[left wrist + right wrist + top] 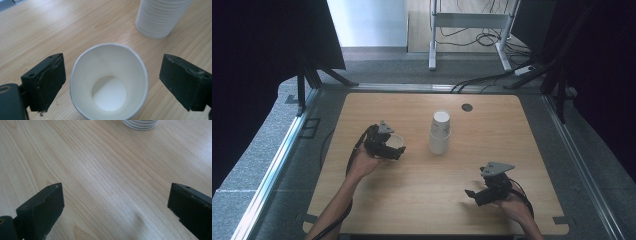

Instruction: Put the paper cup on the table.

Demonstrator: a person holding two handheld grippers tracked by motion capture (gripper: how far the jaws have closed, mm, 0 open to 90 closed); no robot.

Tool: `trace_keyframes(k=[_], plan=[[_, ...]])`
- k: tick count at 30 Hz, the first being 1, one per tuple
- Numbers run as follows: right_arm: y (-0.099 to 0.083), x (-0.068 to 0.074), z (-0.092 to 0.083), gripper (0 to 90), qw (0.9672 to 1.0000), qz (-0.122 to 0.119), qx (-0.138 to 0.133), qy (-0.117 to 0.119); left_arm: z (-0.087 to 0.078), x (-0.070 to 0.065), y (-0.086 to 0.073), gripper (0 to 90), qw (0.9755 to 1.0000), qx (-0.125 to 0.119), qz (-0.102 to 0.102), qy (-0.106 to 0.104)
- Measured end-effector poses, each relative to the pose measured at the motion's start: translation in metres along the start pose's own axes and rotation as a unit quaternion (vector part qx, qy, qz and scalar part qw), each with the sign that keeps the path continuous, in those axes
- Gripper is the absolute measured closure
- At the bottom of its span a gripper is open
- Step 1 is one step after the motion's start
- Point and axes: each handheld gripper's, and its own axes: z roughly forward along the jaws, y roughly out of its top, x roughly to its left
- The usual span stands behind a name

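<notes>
Left of the stack (439, 133), on the table (422, 200): one cup (109, 82), upright, between the spread jaws of the left gripper (396, 150), untouched. Right gripper (472, 194): parted, empty. Risk: cup is tipped if clipped by a jaw on withdrawal.

Two obstacles near the middle of the desk (422, 200)

A single paper cup (396, 142) stands between the open jaws of the left claw (398, 150), the cup stack (440, 132) near beside it; bare wood lies ahead of the right claw (469, 194).
</notes>
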Motion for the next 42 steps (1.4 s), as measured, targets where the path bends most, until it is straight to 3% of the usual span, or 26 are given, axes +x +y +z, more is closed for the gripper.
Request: trace_keyframes(k=[18,25,32,36,42], plan=[[-0.004,-0.004,-0.006,0.0,0.9997,0.014,-0.009,-0.021,-0.046,-0.026,0.006,0.0,0.9979,-0.039,0.051,-0.014],[-0.007,-0.006,-0.010,0.0,0.9993,0.022,-0.015,-0.024,-0.062,-0.040,0.000,0.0,0.9967,-0.052,0.051,-0.035],[-0.012,-0.007,-0.012,0.0,0.9992,0.026,-0.012,-0.029,-0.069,-0.053,-0.023,0.0,0.9970,-0.055,0.042,-0.036],[-0.015,-0.007,-0.012,0.0,0.9991,0.030,-0.008,-0.030,-0.066,-0.060,-0.045,0.0,0.9978,-0.054,0.029,-0.026],[-0.019,-0.005,-0.010,0.0,0.9991,0.027,0.006,-0.033,-0.057,-0.067,-0.076,0.0,0.9987,-0.042,0.009,-0.028]])
